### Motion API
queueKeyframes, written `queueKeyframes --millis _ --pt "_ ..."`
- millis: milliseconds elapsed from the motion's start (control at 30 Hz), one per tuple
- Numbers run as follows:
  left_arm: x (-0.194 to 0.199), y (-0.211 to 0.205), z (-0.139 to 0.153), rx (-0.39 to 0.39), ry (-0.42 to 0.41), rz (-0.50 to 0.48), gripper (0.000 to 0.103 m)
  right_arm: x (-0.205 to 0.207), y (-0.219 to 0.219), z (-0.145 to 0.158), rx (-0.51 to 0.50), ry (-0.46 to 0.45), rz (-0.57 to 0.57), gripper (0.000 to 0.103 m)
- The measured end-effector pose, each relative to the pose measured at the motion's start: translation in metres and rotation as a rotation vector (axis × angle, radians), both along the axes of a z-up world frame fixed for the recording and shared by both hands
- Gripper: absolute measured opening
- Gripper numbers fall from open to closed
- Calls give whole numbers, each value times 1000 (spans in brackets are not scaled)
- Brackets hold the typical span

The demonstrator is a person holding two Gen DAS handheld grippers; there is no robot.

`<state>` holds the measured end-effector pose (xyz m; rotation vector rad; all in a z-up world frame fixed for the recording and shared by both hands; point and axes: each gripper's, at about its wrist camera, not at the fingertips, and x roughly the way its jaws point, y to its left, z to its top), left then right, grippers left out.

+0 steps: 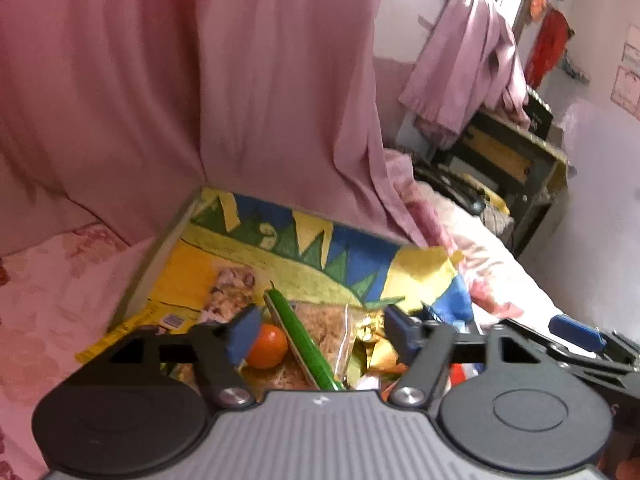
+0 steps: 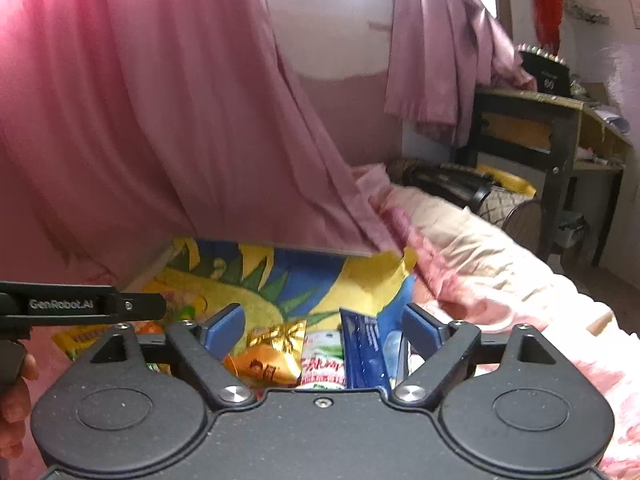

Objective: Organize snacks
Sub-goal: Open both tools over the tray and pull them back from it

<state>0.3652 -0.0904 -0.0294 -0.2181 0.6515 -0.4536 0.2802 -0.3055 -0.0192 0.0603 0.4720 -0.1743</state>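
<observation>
The left hand-held gripper [image 1: 318,330] is seen with its blue-padded fingers spread apart and nothing clamped between them. Just beyond its fingertips, a green stick-shaped packet [image 1: 302,342] is laid diagonally across a clear bag of brownish snack [image 1: 324,324], and an orange fruit [image 1: 267,346] is found beside the left finger, close to its pad. Crumpled gold wrappers [image 1: 372,340] are seen toward the right finger.

The right hand-held gripper [image 2: 324,326] is likewise held wide, with nothing gripped. Between its fingers a gold foil packet [image 2: 272,354] is seen nearest the left finger, a white packet with red and green print [image 2: 323,364] in the middle, and a blue packet [image 2: 366,350] standing tilted beside the right finger. Whether any pad touches a packet cannot be told. Part of the left hand-held gripper's black body is seen at the far left of the right wrist view.

All these snacks are heaped on a large yellow, blue and green printed sheet [image 1: 280,248], which is spread beyond both fingertips over a bed [image 2: 500,256] with pink floral bedding. Behind the sheet, a pink curtain [image 1: 192,80] is hung down to the bed. Farther off to the right, a dark table [image 2: 536,120] is set against the wall.
</observation>
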Motion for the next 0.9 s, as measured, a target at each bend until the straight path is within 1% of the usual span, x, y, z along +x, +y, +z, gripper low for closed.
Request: queueKeyframes --millis 67,100,167,233,367,500,600,767,900 --pt "-6 3 9 -4 -22 17 87 -8 -2 7 13 -28 -5 93" --pt "-9 4 14 -2 -34 21 89 -11 -3 11 19 -40 -7 94" --pt "-17 5 22 1 -64 34 98 -18 -5 17 26 -60 -10 97" --pt "-26 7 31 5 -95 51 102 -25 -6 22 33 -80 -15 100" --pt "-44 7 43 38 -132 87 102 -40 -10 33 59 -115 -29 102" --pt "-64 9 51 72 -167 109 103 -58 -13 42 90 -140 -48 102" --pt "-78 12 57 78 -173 130 103 -71 -13 47 104 -150 -53 102" --pt "-102 18 65 70 -174 150 103 -98 -5 54 75 -161 -41 102" --pt "-123 22 67 93 -180 148 103 -121 2 56 66 -163 -27 102"
